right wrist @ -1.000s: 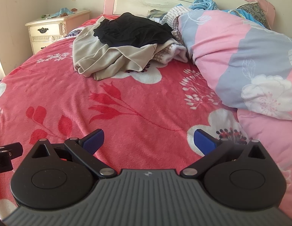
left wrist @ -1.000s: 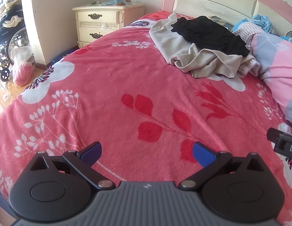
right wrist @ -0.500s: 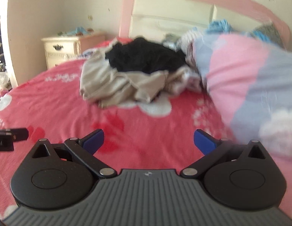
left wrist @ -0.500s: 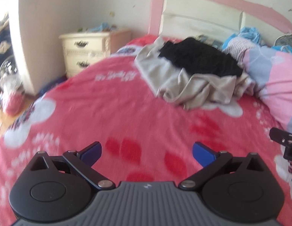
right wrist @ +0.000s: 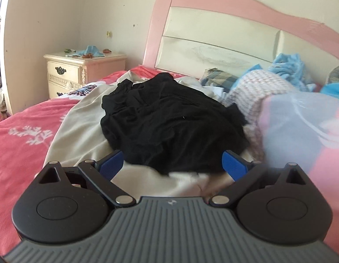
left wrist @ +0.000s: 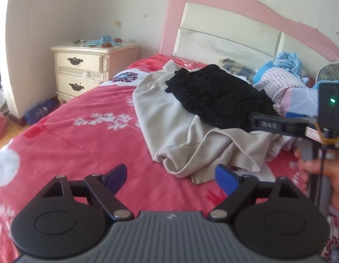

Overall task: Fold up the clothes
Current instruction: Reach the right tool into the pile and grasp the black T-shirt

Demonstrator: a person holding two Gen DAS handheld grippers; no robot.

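Observation:
A crumpled black garment (left wrist: 217, 100) (right wrist: 169, 127) lies on top of a beige garment (left wrist: 169, 131) (right wrist: 81, 127), heaped on the red flowered bedspread (left wrist: 81, 131) near the headboard. My left gripper (left wrist: 170, 175) is open, just short of the beige garment's near folds. My right gripper (right wrist: 171, 162) is open, its blue fingertips (right wrist: 232, 164) either side of the black garment's near edge, nothing clamped. In the left wrist view the right gripper's body (left wrist: 296, 125) reaches in from the right, held by a hand (left wrist: 322, 175).
A pink and grey duvet (right wrist: 300, 127) lies at the right, with blue (right wrist: 287, 65) and checked cloths by the pink headboard (right wrist: 213, 32). A cream nightstand (left wrist: 90, 70) stands left of the bed. A blue bottle (left wrist: 40, 111) lies on the floor.
Both grippers have moved forward across the bed toward the clothes heap. The right one now reaches the black garment's edge. Both stay open.

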